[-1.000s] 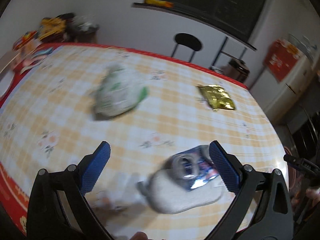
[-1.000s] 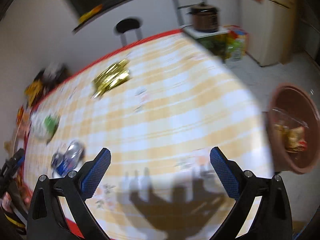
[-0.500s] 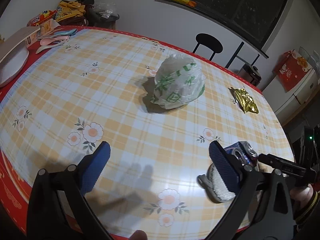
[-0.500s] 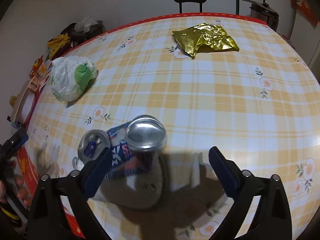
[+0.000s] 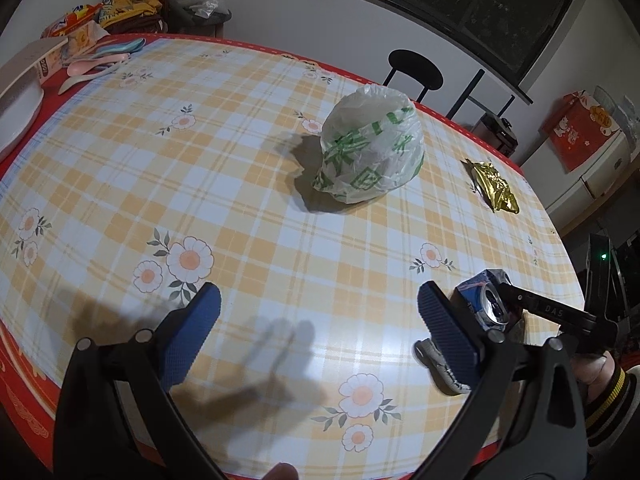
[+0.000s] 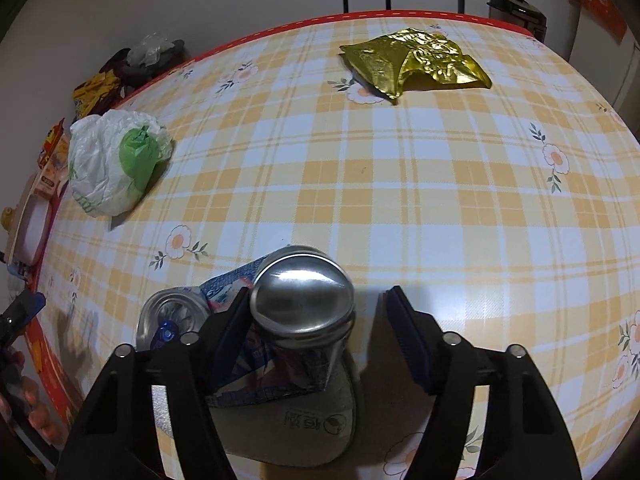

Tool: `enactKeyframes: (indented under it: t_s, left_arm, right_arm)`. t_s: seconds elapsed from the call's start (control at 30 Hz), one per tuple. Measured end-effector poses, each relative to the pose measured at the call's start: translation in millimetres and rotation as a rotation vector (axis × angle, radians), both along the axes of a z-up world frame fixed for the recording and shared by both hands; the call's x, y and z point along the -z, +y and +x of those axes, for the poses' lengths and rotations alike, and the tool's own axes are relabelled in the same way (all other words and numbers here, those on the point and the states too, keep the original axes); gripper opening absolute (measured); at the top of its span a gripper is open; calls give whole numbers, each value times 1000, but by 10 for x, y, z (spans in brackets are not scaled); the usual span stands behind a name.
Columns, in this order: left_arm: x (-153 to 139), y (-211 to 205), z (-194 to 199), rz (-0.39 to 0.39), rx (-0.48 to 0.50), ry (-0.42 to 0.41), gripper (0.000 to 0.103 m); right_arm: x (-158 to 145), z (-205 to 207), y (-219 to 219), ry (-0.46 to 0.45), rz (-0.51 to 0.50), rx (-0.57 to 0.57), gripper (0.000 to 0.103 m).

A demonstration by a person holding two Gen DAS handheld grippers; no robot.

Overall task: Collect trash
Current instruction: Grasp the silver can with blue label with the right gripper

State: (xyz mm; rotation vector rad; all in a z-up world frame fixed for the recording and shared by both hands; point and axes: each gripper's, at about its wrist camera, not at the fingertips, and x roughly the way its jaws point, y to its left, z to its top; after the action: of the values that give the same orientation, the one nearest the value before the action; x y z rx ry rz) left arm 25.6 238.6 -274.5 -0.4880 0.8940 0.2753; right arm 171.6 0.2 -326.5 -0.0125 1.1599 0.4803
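Note:
A crushed blue drink can [image 6: 302, 304] lies bent on a flat grey printed piece [image 6: 304, 428] near the table's front edge. My right gripper [image 6: 318, 332] straddles the can's silver end and its jaws are closing. The left pad sits against the can, while a gap remains at the right pad. In the left wrist view the same can [image 5: 490, 300] shows beside my right finger, with the other gripper's black arm across it. My left gripper [image 5: 322, 332] is open over bare tablecloth. A white plastic bag [image 5: 370, 152] with green print and a gold foil wrapper [image 5: 494, 186] lie farther back.
The round table [image 5: 240, 200] has a yellow checked cloth with a red rim. A white dish [image 5: 16, 112], pink spoons [image 5: 92, 66] and snack packs [image 5: 128, 0] crowd its far left edge. A black chair [image 5: 416, 70] stands behind the table.
My right gripper swung from the table's right side, by a brown bin, to over the can, and its jaws narrowed. The left view shifted left, so the can now lies outside its right finger.

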Motion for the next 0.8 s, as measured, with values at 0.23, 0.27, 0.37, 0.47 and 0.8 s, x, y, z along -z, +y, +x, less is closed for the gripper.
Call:
enactKeyframes:
  t_s: [0.23,0.27,0.37,0.47,0.8]
  left_arm:
    - [6,-76,26,-15,13,-5,97]
    - [2,-95,23,-15,16,-5,97]
    - [-6,-114,9,-7,11,-2,97]
    - [-7,-111,-18,2,-6,3,97]
    - [-29,-135,29,9,-31,-2,97]
  right_arm:
    - [-19,-45,30,2,13,-35,52]
    - [-30,-49,29,0,12,-37,50]
    - [-74,-55,-14,-10,27,-33,50]
    - [-142,-63,-76,-23,59,-20,49]
    - [-359,-87,-408,-56,137,37,49]
